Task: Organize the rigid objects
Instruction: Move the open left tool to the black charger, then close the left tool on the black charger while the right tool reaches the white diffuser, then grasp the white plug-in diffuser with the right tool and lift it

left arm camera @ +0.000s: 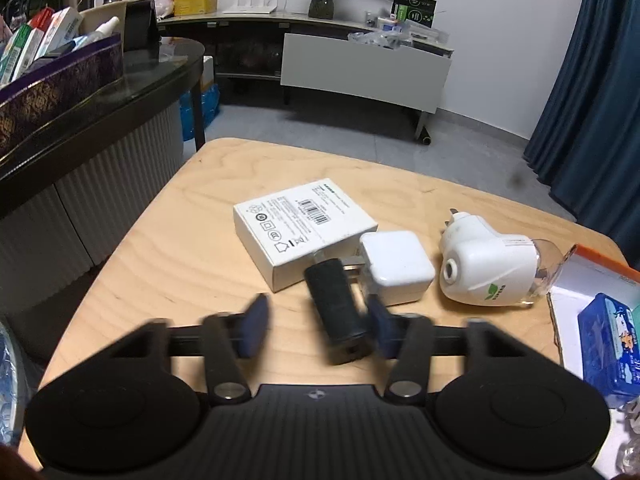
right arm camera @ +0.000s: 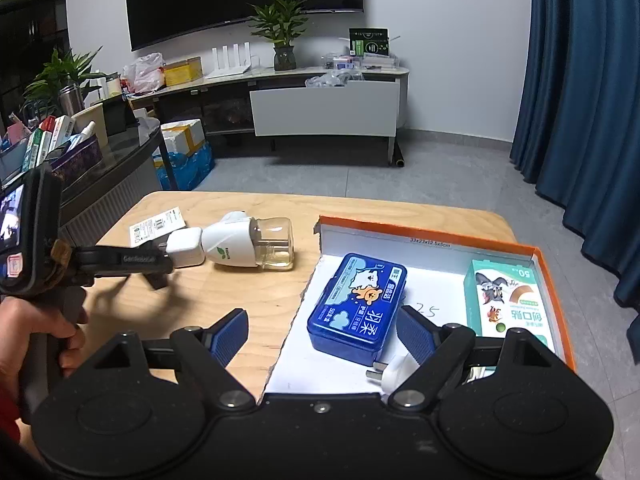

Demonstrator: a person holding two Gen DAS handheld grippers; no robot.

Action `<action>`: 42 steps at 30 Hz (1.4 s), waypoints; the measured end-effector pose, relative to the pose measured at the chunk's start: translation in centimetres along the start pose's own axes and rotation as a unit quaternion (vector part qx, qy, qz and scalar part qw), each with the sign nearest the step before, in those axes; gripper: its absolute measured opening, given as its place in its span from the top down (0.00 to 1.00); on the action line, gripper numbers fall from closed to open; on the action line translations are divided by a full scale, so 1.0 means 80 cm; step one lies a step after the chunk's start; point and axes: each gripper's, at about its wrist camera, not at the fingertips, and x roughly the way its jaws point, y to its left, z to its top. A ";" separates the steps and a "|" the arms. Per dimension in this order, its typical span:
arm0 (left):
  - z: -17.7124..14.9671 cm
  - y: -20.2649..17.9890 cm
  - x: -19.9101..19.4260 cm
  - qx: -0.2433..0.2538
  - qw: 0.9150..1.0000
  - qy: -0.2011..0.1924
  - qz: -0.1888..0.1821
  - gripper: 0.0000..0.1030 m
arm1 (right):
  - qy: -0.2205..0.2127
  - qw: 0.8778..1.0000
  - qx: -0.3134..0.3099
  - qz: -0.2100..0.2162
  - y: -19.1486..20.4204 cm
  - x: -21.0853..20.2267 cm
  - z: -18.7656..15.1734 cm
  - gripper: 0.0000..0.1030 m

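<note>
In the left wrist view a small black adapter point(left arm camera: 338, 312) lies on the wooden table point(left arm camera: 180, 248), between the blurred blue pads of my left gripper point(left arm camera: 318, 310). It sits against the right pad, with a gap at the left pad. Just beyond are a white charger cube point(left arm camera: 396, 266), a flat white box point(left arm camera: 304, 232) and a white plug-in vaporiser with a clear bottle point(left arm camera: 488, 272). My right gripper point(right arm camera: 322, 320) stands open over the orange-rimmed cardboard box point(right arm camera: 420, 232). That box holds a blue tin point(right arm camera: 360, 304), a green-and-white plaster carton point(right arm camera: 508, 304) and a white plug point(right arm camera: 390, 376).
A hand point(right arm camera: 40, 332) holds the left gripper point(right arm camera: 160, 270) at the table's left side. A dark glass table point(left arm camera: 152, 80) with a purple box of cartons point(left arm camera: 48, 92) stands left of the wooden table. A TV cabinet point(right arm camera: 320, 112) and blue curtains point(right arm camera: 580, 100) lie beyond grey floor.
</note>
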 end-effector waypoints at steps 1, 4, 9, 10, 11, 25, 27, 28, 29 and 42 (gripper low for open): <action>0.000 0.005 -0.001 -0.004 1.000 0.000 -0.010 0.64 | 0.002 1.000 0.006 0.001 -0.001 0.002 0.000 0.07; 0.000 0.007 -0.001 0.001 1.000 -0.001 -0.020 0.68 | 0.005 1.000 0.013 0.006 0.000 0.005 0.000 0.07; -0.004 0.011 -0.008 0.001 0.999 -0.003 -0.042 0.79 | 0.004 1.000 -0.013 0.011 0.008 0.008 0.006 0.07; -0.005 0.012 -0.013 0.003 0.999 -0.003 -0.044 0.79 | 0.005 1.000 -0.019 0.015 0.009 0.010 0.009 0.07; -0.008 0.013 -0.018 0.003 0.999 -0.004 -0.049 0.79 | 0.008 0.999 -0.024 0.021 0.011 0.014 0.012 0.07; -0.040 0.043 -0.064 0.001 0.997 -0.007 -0.071 0.79 | 0.022 0.980 -0.182 0.071 0.078 0.086 0.062 0.07; -0.043 0.042 -0.069 0.004 0.997 -0.012 -0.071 0.79 | 0.033 0.967 -0.240 0.075 0.091 0.108 0.067 0.07; -0.044 0.043 -0.070 0.002 0.997 -0.012 -0.074 0.79 | 0.038 0.959 -0.270 0.076 0.097 0.120 0.070 0.07; -0.045 0.045 -0.071 -0.002 0.997 -0.011 -0.077 0.79 | 0.040 0.951 -0.296 0.076 0.101 0.130 0.072 0.07; -0.050 0.059 -0.063 -0.026 0.996 -0.011 -0.082 0.79 | 0.138 0.936 -0.289 0.148 0.110 0.251 0.106 0.10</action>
